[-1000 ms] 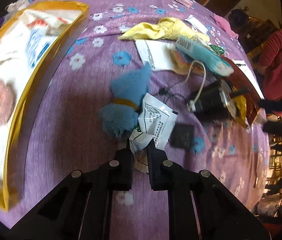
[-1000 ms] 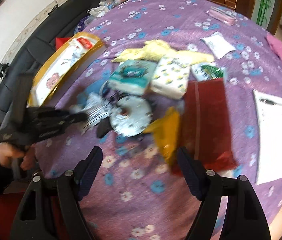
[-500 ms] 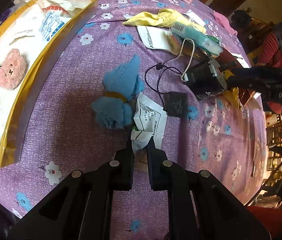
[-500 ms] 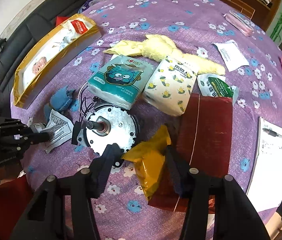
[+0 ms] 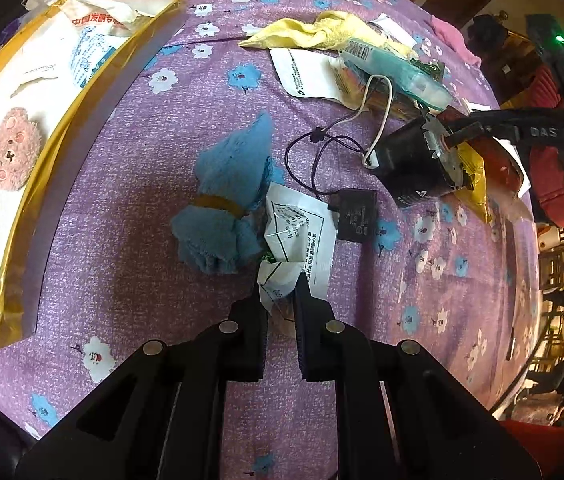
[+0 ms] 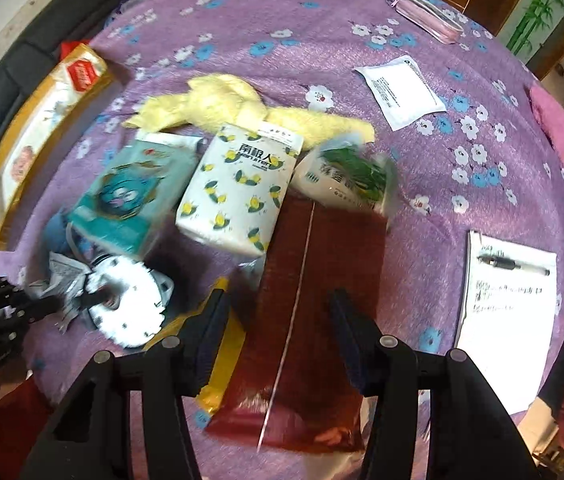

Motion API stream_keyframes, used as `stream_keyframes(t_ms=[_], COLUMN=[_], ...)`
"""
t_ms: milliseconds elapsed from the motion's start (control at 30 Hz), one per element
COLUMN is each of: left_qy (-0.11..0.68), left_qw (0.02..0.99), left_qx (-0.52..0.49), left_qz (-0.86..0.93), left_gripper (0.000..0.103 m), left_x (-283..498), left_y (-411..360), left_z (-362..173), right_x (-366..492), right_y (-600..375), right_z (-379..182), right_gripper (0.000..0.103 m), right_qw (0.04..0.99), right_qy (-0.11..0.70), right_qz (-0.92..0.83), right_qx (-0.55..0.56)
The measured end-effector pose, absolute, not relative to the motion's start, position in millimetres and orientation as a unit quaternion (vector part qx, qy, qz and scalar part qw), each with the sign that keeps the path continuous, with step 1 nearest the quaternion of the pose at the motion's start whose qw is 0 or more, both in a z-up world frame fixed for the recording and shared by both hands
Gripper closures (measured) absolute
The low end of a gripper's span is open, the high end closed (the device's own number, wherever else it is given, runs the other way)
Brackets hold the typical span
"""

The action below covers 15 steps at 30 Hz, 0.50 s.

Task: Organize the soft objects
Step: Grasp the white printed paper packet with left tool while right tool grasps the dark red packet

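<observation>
We look down on a purple flowered tablecloth (image 5: 130, 208) strewn with soft things. Our left gripper (image 5: 280, 292) is clenched on the crumpled white packet (image 5: 298, 240), with the blue cloth (image 5: 226, 200) just ahead and left of its tips, touching the packet. Our right gripper (image 6: 278, 312) hangs over the dark red pouch (image 6: 314, 280), jaws opening, pads apart from it (the view is blurred); the yellow packet (image 6: 222, 364) lies beside its left finger, and the tissue packs (image 6: 238, 184) lie ahead.
</observation>
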State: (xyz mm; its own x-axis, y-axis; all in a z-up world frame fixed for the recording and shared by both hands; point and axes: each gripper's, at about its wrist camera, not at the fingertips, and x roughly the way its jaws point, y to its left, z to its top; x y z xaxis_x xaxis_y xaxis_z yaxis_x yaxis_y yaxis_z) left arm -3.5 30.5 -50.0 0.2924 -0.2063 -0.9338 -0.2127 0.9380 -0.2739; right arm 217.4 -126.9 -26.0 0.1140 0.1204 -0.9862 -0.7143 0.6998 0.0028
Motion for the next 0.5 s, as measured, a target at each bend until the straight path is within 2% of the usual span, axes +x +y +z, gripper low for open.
stream_keyframes(t_ms=[167,233,500], left_qy=[0.596,0.597,0.602], left_qw=[0.784,0.784,0.780], left_qx=[-0.171,-0.171,-0.171], left_qz=[0.006,0.008,0.008], left_gripper=[0.092,0.092,0.092], left_x=[-2.1,-2.8,-1.5], left_y=[30.0,31.9,33.8], left_z=[-49.2,-49.7,-53.4], right_x=[229.5,230.7,238.3], right_y=[-124.7,-125.5,-135.1], right_z=[-34.2,-33.5,-44.2], right_gripper=[0.047,0.041,0.036], right_qw=[0.712,0.712,0.699], right_qy=[0.601,0.604,0.617], right_qz=[0.267,0.257,0.255], right_qx=[-0.244,-0.250,-0.256])
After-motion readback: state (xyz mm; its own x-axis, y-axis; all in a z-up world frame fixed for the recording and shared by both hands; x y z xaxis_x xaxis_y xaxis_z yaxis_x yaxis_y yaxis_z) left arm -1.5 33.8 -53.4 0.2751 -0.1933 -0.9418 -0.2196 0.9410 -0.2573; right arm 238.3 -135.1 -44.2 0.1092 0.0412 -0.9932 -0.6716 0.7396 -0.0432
